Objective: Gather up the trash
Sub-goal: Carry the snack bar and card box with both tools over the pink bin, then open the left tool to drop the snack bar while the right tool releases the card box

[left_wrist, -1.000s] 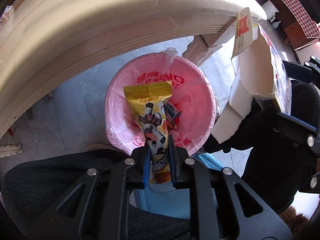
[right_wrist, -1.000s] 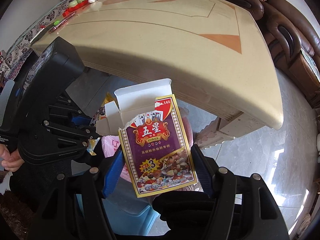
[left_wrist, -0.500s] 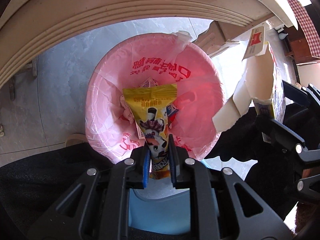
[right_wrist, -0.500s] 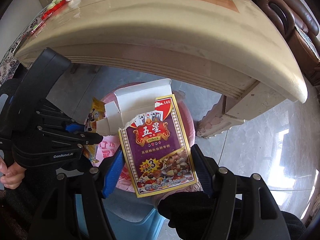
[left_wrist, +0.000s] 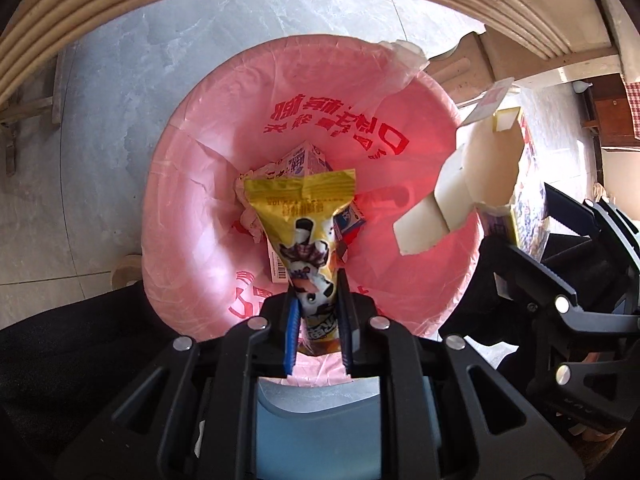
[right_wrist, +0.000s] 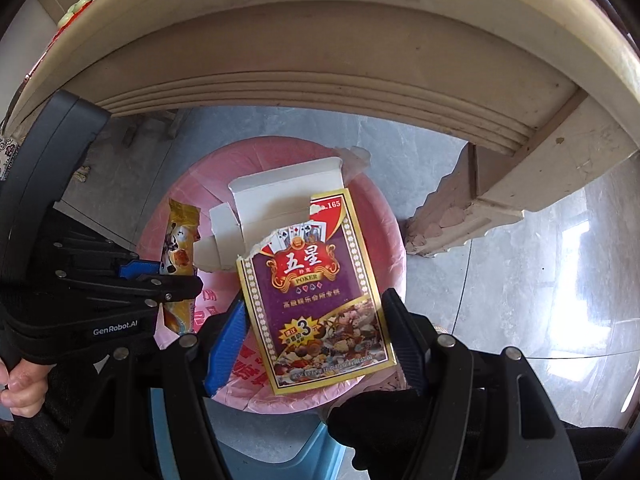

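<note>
My left gripper [left_wrist: 317, 316] is shut on a yellow snack wrapper [left_wrist: 308, 232] that hangs over the mouth of a bin lined with a pink bag [left_wrist: 224, 184]. Paper scraps and small cartons [left_wrist: 306, 162] lie at the bin's bottom. My right gripper [right_wrist: 314, 332] is shut on a torn purple poker card box [right_wrist: 316, 288], its white flap open, also held above the pink bag [right_wrist: 188, 192]. In the left wrist view the card box [left_wrist: 476, 184] hangs over the bin's right rim. In the right wrist view the wrapper [right_wrist: 180, 248] shows at left in the left gripper [right_wrist: 160, 276].
A cream table edge [right_wrist: 320, 52] arches over the bin, with its carved leg [right_wrist: 496, 184] to the right. Grey tiled floor [left_wrist: 100, 128] surrounds the bin. A blue stool [left_wrist: 320, 424] sits just below both grippers. A person's hand [right_wrist: 20, 384] holds the left gripper's handle.
Both grippers have sunk toward the bin, still holding the wrapper and the card box. The bin now fills much more of both views, and the tabletop has passed out of sight above.
</note>
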A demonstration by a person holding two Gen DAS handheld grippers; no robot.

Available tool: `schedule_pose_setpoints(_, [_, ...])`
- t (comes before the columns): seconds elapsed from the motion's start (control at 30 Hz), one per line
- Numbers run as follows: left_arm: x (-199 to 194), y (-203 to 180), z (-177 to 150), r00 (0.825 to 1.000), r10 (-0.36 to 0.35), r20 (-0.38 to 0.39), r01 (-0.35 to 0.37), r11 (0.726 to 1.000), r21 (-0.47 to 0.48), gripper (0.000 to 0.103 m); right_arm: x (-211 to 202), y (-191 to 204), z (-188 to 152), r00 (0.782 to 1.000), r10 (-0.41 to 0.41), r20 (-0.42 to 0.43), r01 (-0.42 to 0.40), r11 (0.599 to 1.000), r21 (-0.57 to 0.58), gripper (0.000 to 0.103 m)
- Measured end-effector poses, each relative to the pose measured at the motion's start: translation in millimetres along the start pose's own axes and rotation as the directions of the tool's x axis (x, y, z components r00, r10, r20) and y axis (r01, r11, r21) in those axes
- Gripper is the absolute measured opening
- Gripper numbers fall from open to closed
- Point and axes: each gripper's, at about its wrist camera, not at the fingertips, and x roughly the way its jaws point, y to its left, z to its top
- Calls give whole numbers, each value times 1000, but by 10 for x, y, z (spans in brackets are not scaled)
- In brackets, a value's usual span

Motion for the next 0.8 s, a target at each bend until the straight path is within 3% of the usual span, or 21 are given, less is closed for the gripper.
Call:
schedule_pose_setpoints(0.07, [51,9,13,1000,24,-4,-24,1000,-9,16,69,-31,9,1000,3,-12,-3,1000,6,65])
schedule_pose_setpoints(0.17, [94,-23,24,993,120,18,-120,993,8,16,132,-31,13,1000,14,-27,-14,1000,10,65])
schedule_pose_setpoints(0.27, [102,-14,30,997,75,11,-75,997,-4,16,156,-23,27,999,13,-32,-12,1000,4,65])
schedule_pose_setpoints(0.47, [114,46,58,995,96,11,-95,995,-30,18,170,-12,21,999,16,-43,-16,1000,4,65])
schedule_pose_setpoints(0.53, [104,47,62,994,109,20,-109,994,-30,30,182,-8,30,999,16,-45,-16,1000,1,65])
schedule_pose_setpoints(0.67, [89,-5,71,993,111,37,-110,994,-8,35,188,-1,38,999,19,-49,-19,1000,-2,65])
schedule_pose_setpoints(0.8, [55,0,78,988,142,60,-140,990,-26,48,220,11,39,998,16,-57,-16,1000,-9,65])
